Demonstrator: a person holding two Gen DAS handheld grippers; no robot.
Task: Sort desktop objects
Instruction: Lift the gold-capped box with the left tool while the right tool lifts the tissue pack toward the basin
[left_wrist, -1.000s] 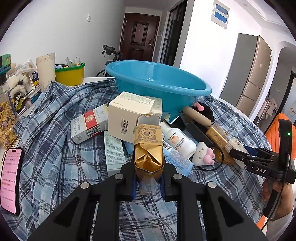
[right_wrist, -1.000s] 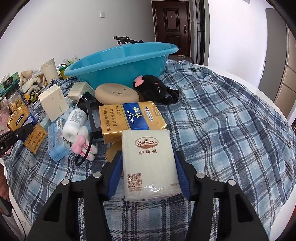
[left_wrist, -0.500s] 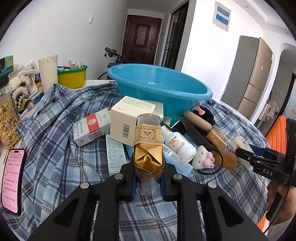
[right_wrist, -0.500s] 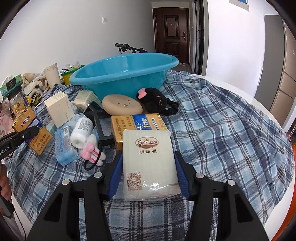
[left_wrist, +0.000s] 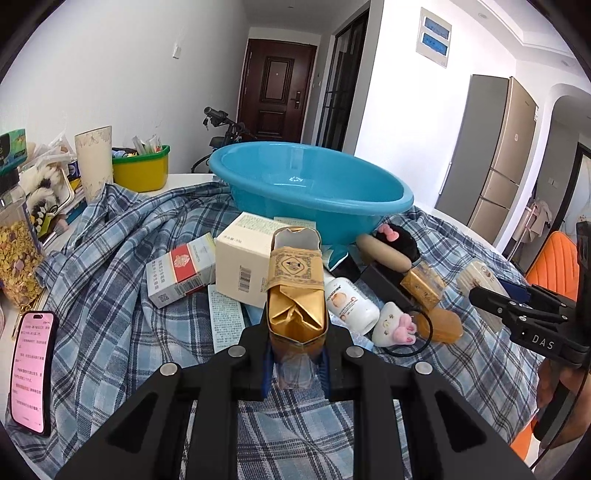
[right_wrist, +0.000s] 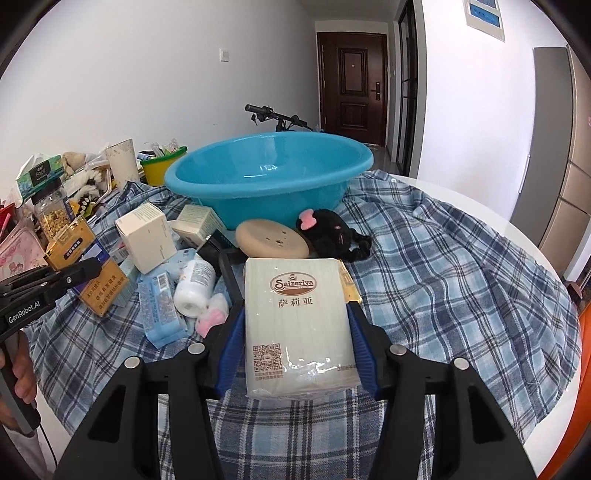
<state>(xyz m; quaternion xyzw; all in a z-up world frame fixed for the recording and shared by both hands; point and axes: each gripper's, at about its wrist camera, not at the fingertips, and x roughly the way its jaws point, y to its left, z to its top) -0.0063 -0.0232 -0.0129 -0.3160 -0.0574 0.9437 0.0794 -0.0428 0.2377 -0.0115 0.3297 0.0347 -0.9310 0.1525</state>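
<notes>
My left gripper (left_wrist: 294, 363) is shut on a gold cigarette pack (left_wrist: 295, 291) and holds it above the plaid cloth. My right gripper (right_wrist: 297, 354) is shut on a white Saizeriya tissue pack (right_wrist: 299, 321), also held above the cloth. An empty blue basin (left_wrist: 310, 188) stands behind the pile of objects; it also shows in the right wrist view (right_wrist: 269, 177). The right gripper appears at the right edge of the left wrist view (left_wrist: 524, 314), and the left gripper with its gold pack at the left of the right wrist view (right_wrist: 55, 280).
On the cloth lie a cream box (left_wrist: 243, 269), a red-and-white box (left_wrist: 181, 273), a white bottle (left_wrist: 351, 304), a black plush (right_wrist: 332, 232), a tan disc (right_wrist: 271, 240) and a blue packet (right_wrist: 160, 306). A phone (left_wrist: 31, 373) and a yellow tub (left_wrist: 140, 171) sit at left.
Both grippers have risen and pulled back a little with their packs. The basin's inside shows more, and the gold box under the tissue pack is now mostly hidden.
</notes>
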